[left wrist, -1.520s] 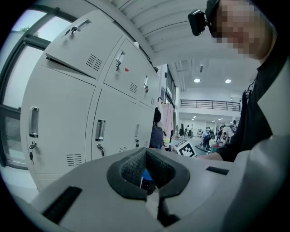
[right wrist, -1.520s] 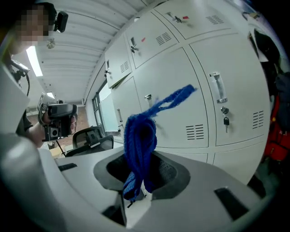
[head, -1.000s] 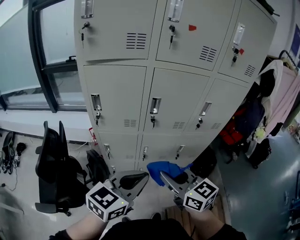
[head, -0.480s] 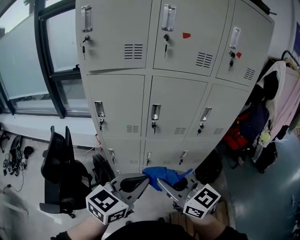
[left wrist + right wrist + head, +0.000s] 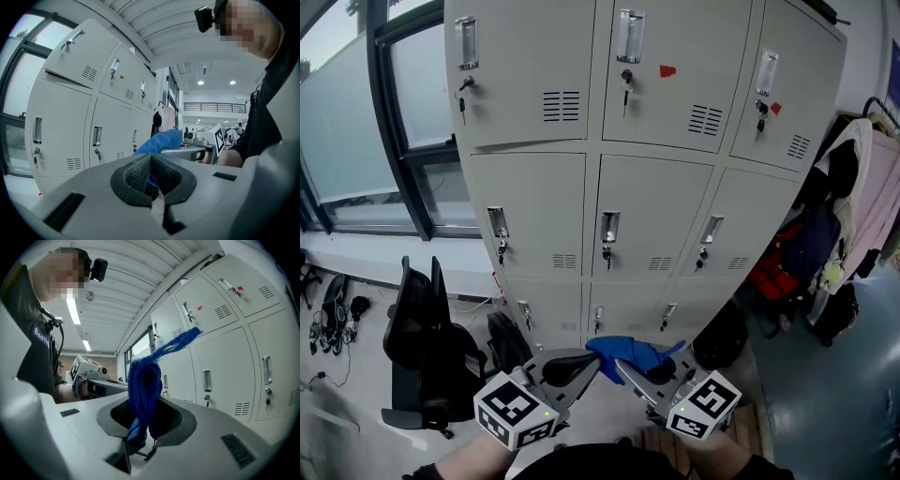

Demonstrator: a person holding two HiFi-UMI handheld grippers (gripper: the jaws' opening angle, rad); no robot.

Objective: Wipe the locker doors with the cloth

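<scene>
Right claw [image 5: 143, 430] is clamped on a bunched blue knitted cloth [image 5: 144, 380], held low in front of the grey steel locker doors [image 5: 652, 202] and well short of them; left claw [image 5: 151, 174], beside it, is pinched together on nothing; I judge the cloth soft, light and floppy, best gripped at its bunched middle.

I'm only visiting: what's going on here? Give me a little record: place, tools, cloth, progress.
Place: grey lockers with keys in their doors; black chair to their left
Left hand-held gripper: jaws together, nothing clearly held
Right hand-held gripper: clamped on the blue cloth
Cloth position: bunched, held low in front of the person, apart from the lockers
Progress: cloth touches no door
</scene>
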